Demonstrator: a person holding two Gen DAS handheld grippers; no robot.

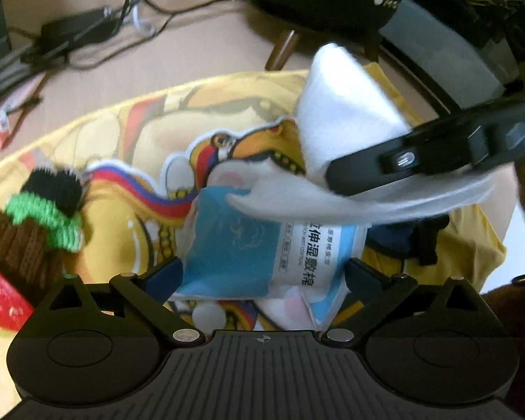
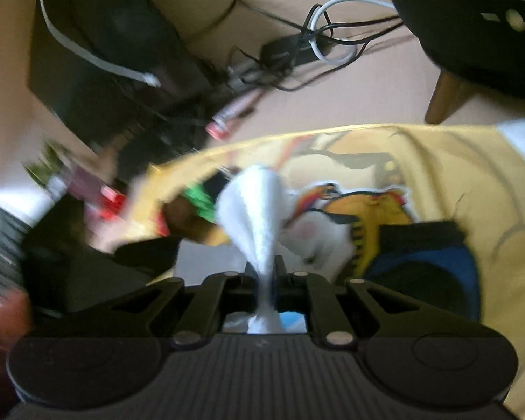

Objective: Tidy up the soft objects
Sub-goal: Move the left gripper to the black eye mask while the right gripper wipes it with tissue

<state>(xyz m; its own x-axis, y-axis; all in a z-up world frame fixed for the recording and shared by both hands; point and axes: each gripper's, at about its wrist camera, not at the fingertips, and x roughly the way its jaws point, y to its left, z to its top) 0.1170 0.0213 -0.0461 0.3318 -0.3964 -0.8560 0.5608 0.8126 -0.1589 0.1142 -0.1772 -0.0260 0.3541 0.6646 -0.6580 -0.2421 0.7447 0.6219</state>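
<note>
A blue and white cotton pad packet (image 1: 262,245) sits between the fingers of my left gripper (image 1: 264,274); both blue pads press its sides. My right gripper (image 2: 264,269) is shut on a white cotton sheet (image 2: 259,210), which bunches at the jaws and fans out ahead. In the left wrist view the right gripper (image 1: 336,175) comes in from the right, just above the packet, with the white sheet (image 1: 339,112) draped around it. Under both lies a flat cartoon plush (image 1: 248,147) on a yellow printed cloth (image 1: 122,126). The right wrist view is blurred.
A brown, green and black knitted toy (image 1: 42,217) lies at the left on the cloth, with a red item (image 1: 0,297) beside it. A blue and black fabric piece (image 2: 427,262) lies right. Cables (image 1: 129,24), a black box and a stool leg (image 1: 280,49) stand beyond.
</note>
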